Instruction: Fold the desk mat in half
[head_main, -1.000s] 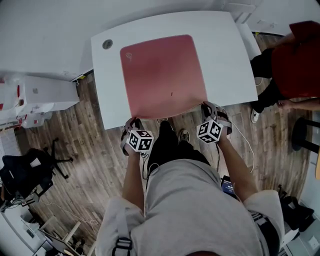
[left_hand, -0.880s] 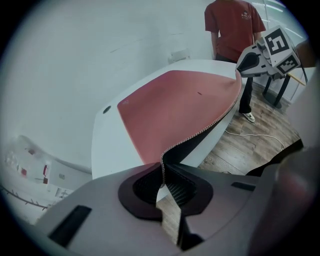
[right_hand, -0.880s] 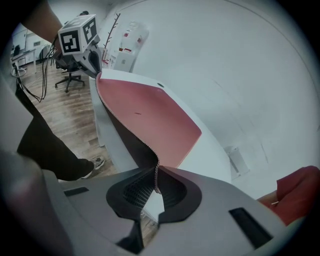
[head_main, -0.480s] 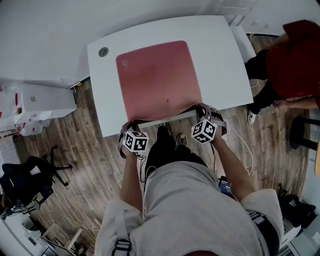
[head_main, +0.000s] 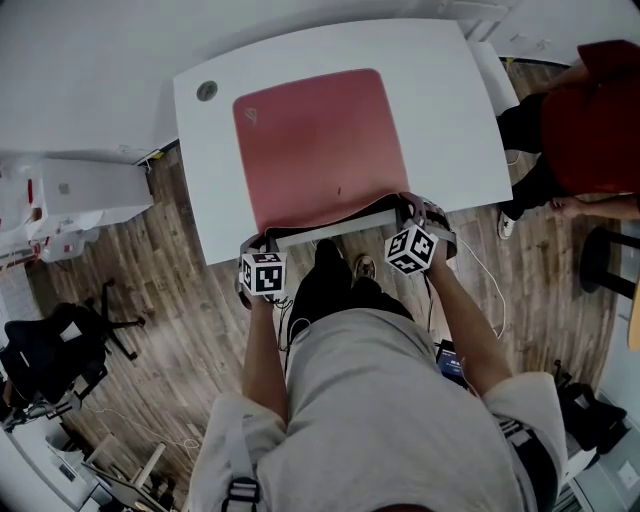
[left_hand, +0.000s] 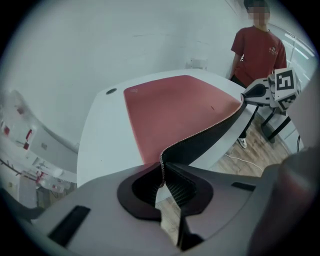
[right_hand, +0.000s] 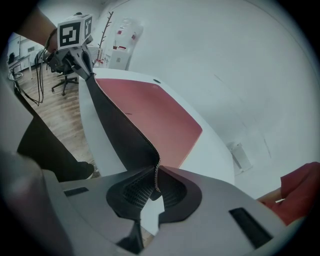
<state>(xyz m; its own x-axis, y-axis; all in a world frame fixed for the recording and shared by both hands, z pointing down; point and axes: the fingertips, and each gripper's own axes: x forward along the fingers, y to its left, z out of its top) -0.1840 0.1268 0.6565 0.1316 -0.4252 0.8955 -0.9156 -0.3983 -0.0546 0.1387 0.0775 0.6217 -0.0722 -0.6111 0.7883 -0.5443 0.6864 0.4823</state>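
Observation:
A red desk mat (head_main: 318, 145) with a black underside lies on the white table (head_main: 455, 110). Its near edge is lifted off the table, and a white strip of tabletop shows beneath it. My left gripper (head_main: 257, 245) is shut on the mat's near left corner (left_hand: 162, 161). My right gripper (head_main: 412, 213) is shut on the near right corner (right_hand: 156, 169). In both gripper views the stitched edge runs between the pads and the black underside (left_hand: 210, 142) hangs in a curve from one gripper to the other. The far half of the mat (right_hand: 150, 107) still rests flat.
A person in a red shirt (head_main: 590, 120) stands at the table's right side. A round grommet (head_main: 207, 91) sits in the table's far left corner. White boxes (head_main: 70, 195) and a black office chair (head_main: 50, 350) stand on the wooden floor at left. A wall runs behind the table.
Both grippers have raised the mat's near edge off the table, so a strip of white tabletop now shows under it. The left gripper's marker cube has rolled.

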